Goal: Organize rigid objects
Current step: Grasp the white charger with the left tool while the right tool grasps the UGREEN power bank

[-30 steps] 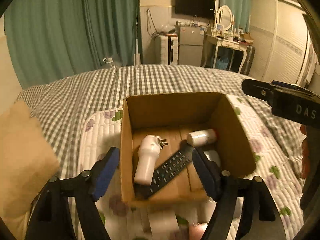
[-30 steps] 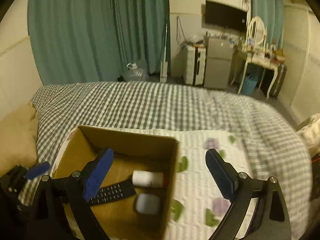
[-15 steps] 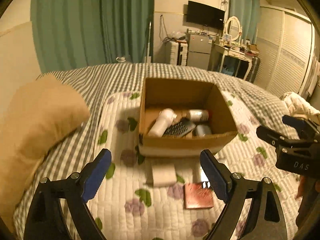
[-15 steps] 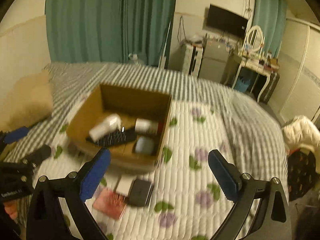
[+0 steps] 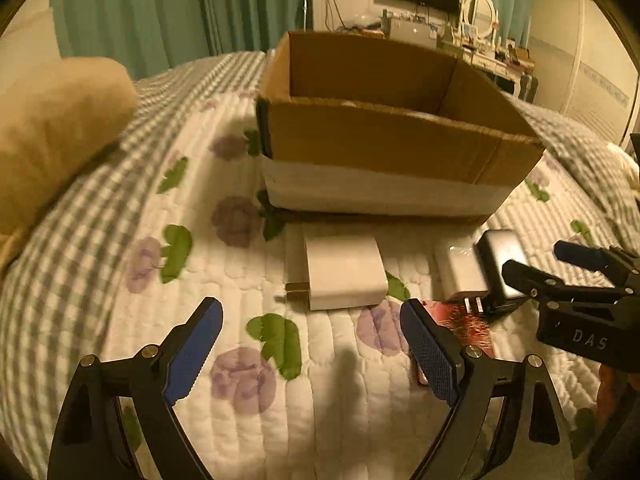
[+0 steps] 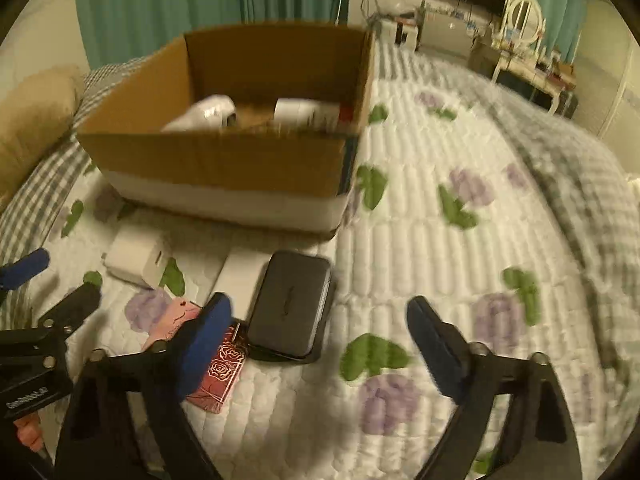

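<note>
A cardboard box (image 5: 384,148) (image 6: 224,160) stands on the quilted bed and holds a white adapter (image 6: 208,112) and a white bottle (image 6: 304,110). In front of it lie a white charger block (image 5: 344,272) (image 6: 136,256), a second white plug (image 5: 460,268), a dark case (image 6: 292,304) (image 5: 502,268) and a red patterned card (image 6: 218,364) (image 5: 460,320). My left gripper (image 5: 312,348) is open and empty just short of the white charger block. My right gripper (image 6: 320,344) is open and empty low over the quilt beside the dark case.
A tan pillow (image 5: 52,128) lies at the left on the checked blanket. The flowered quilt (image 6: 460,240) stretches to the right of the box. Green curtains, a TV and a dressing table stand at the far wall.
Both grippers have pulled back from over the box and dropped low toward the quilt in front of it. The loose items now appear close and large. Both stay open.
</note>
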Demonstrator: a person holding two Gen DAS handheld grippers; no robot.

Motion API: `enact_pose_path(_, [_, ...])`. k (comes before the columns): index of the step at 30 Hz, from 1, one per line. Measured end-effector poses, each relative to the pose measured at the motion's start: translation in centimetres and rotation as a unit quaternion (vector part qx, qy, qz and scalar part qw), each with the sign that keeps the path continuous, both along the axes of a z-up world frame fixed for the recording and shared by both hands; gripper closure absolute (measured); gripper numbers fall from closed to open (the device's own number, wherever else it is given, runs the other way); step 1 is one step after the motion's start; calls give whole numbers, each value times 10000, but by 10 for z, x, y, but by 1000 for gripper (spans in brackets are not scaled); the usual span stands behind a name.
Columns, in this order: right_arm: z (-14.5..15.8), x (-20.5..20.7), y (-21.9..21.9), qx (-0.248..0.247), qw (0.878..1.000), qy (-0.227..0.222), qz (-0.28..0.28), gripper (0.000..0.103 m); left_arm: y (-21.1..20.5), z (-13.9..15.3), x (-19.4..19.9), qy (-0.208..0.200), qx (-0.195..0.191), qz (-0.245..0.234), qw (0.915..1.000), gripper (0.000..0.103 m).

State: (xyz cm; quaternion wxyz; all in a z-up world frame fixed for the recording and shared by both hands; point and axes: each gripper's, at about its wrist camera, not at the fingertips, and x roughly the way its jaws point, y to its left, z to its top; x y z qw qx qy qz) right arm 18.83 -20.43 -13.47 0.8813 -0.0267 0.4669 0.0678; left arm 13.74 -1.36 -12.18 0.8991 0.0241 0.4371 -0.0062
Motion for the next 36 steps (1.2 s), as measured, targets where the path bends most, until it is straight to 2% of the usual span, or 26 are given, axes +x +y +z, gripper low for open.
enact_pose_path(4, [-24,10,4,129,9993,331,72,33,0,-12,13,70,-96,-27,9999,11])
enact_pose_path(9, [-26,10,-9,337,9988,318,-132,42,-2,-21,26,161,-127,-64,9998,11])
enact_pose_path(12, [-24,8,-14,218,9993,219,-233,46,-3,-24,31,148,-216,-100,9996,11])
enact_pose_path(14, [-30,14,-12,259,9989,348,-172,55,-3,-26,35,144,-253,-99,9995,11])
enact_pose_path(17, [-44,23,-5,77,9988,450,-170,60,-6,-28,41,171,-289,-119,9994,11])
enact_pose_path(21, [-45,25,-2,18,9992,337,-194,61,-12,-37,49,294,-99,-150,9994,12])
enact_pose_path(23, [-44,26,-2,33,9993,301,-202,61,-15,-37,54,261,-125,-178,9994,12])
enact_pose_path(24, [-43,27,-2,30,9994,290,-200,61,-16,-36,56,222,-166,-185,9994,16])
enact_pose_path(25, [-43,28,-1,27,9994,274,-201,61,-17,-37,59,232,-164,-175,9994,27])
enact_pose_path(27, [-42,23,-1,18,9995,243,-192,61,-19,-38,62,292,-66,-163,9994,35])
enact_pose_path(31, [-39,16,4,85,9996,185,-197,61,-22,-35,57,348,-15,-366,9987,35])
enact_pose_path(36, [-32,7,4,112,9998,72,-143,61,-19,-25,44,347,-9,-374,9987,35])
